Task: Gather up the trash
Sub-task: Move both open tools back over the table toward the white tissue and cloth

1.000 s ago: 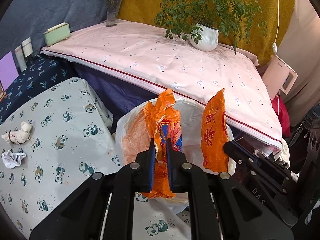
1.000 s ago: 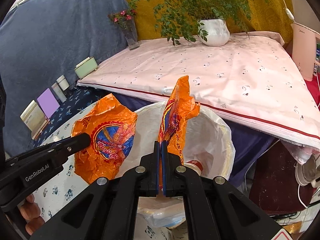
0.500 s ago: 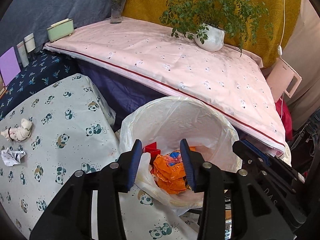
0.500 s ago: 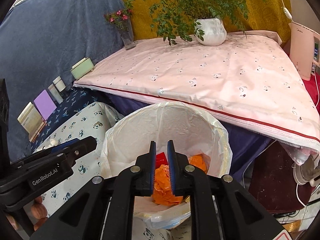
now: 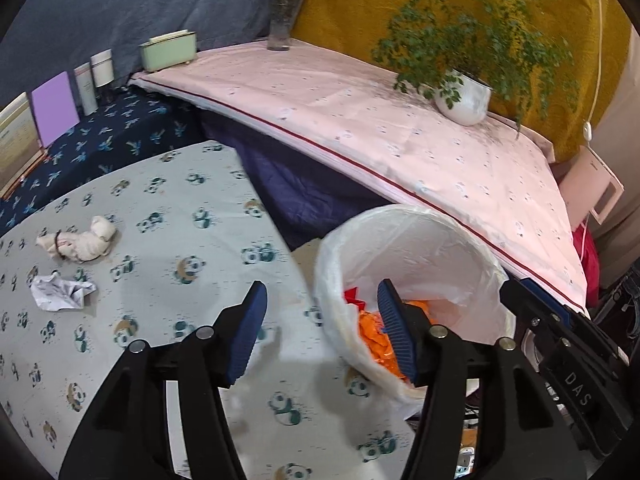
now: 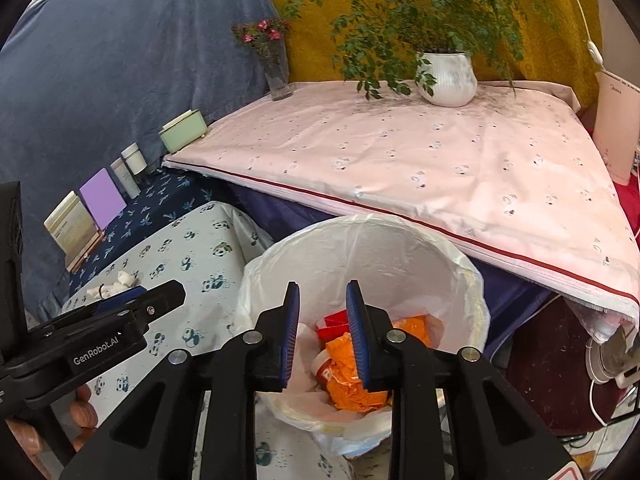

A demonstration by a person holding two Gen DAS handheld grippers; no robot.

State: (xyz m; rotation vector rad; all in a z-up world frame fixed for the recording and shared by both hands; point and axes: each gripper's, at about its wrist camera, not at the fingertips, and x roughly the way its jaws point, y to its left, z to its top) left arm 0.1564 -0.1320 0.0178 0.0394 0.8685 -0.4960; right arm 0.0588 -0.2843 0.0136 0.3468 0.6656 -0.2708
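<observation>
A white bag-lined bin [image 5: 420,224] [image 6: 360,228] stands beside the panda-print table [image 5: 168,216]. Crumpled orange wrappers [image 5: 374,338] [image 6: 352,380] lie inside it with a red packet [image 6: 334,322]. My left gripper [image 5: 322,292] hangs over the table edge by the bin's rim, its jaws opening with nothing between them. Above the bin mouth, my right gripper [image 6: 323,288] is also opening and is empty. On the table's left lie a crumpled white paper [image 5: 60,292] and a cream tissue wad [image 5: 80,242].
Behind the bin runs a pink-sheeted platform [image 5: 400,152] with a potted plant [image 5: 464,100], a flower vase [image 5: 280,28] and a green box [image 5: 168,50]. A purple card [image 5: 54,108] and jars stand at the far left. A pink appliance [image 6: 616,128] stands at the right.
Both grippers let go of their orange wrappers, which now lie in the bin. Both pairs of jaws have spread. The left gripper has swung left, from over the bin toward the table.
</observation>
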